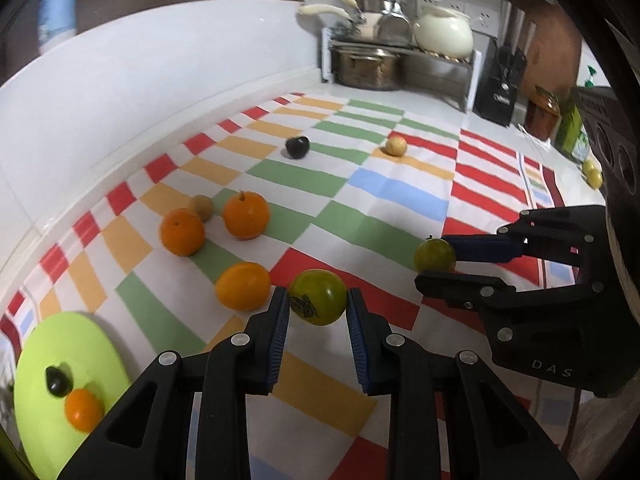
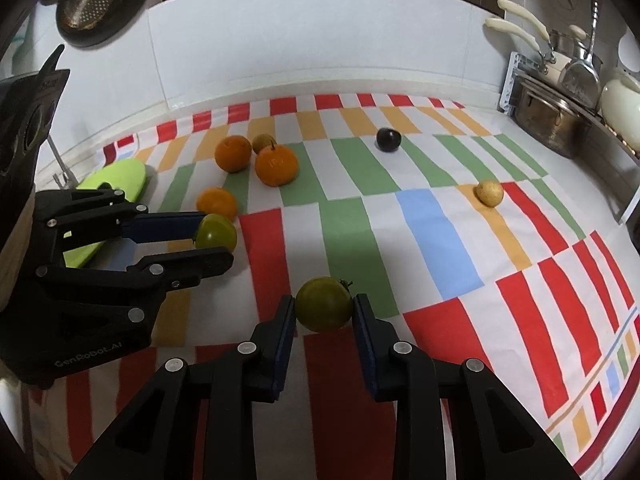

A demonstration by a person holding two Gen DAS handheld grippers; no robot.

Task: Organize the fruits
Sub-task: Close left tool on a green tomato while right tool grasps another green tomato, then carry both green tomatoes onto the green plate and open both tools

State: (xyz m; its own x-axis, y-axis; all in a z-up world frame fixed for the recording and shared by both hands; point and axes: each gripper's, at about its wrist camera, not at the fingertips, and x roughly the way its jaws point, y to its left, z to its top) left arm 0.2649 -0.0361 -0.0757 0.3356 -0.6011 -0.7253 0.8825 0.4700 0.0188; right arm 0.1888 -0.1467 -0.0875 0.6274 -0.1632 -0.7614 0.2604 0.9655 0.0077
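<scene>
Two green tomatoes sat low over the striped cloth (image 1: 380, 200) on the counter, my left claw (image 1: 318, 304) clamped on one (image 1: 318, 298), my right claw (image 2: 324, 312) on the other (image 2: 324, 304).

Pretty even indoor light, fairly bright on the striped cloth (image 1: 360, 200), only soft short shadows under the fruit. Heavy fisheye bend, black vignette in all corners. Bit of blur on the green plate (image 1: 68, 380) bottom left in the left wrist view. Mild glare on the white pot (image 1: 442, 30). Colours slightly noisy, background pans soft.
</scene>
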